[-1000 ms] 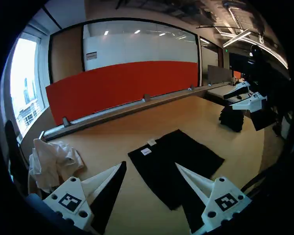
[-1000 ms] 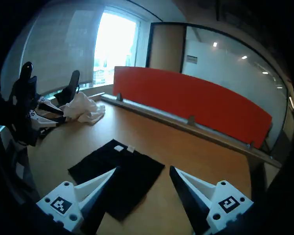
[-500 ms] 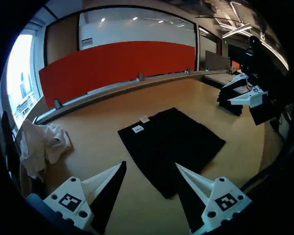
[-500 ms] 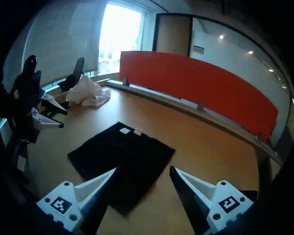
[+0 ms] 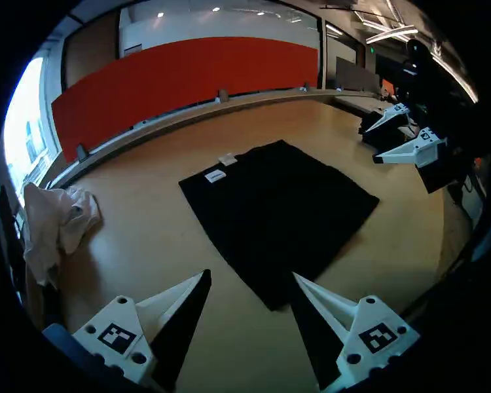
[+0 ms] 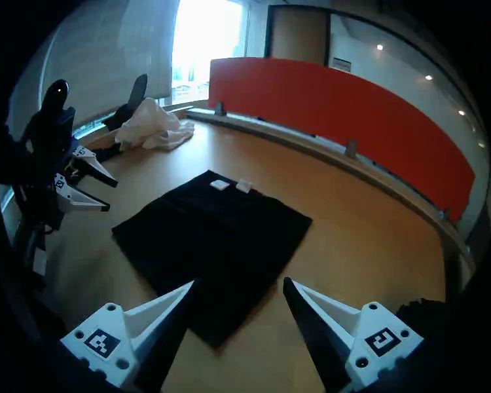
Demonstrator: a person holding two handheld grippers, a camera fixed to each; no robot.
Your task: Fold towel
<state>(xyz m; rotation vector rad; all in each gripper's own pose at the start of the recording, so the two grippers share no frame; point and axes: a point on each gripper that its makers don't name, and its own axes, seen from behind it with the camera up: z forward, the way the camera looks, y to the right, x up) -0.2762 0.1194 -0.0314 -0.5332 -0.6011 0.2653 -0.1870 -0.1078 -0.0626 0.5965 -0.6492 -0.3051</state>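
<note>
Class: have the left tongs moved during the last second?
Yes. The left tongs have tipped down toward the black towel: the red screen now sits higher in view, and the towel looms nearer.

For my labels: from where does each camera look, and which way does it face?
Left gripper view: on the left gripper, facing the black towel and red partition; open jaws below, right gripper at right.
Right gripper view: on the right gripper, facing the towel; open jaws below, left gripper at left.
Shared: towel, partition, white cloth.
</note>
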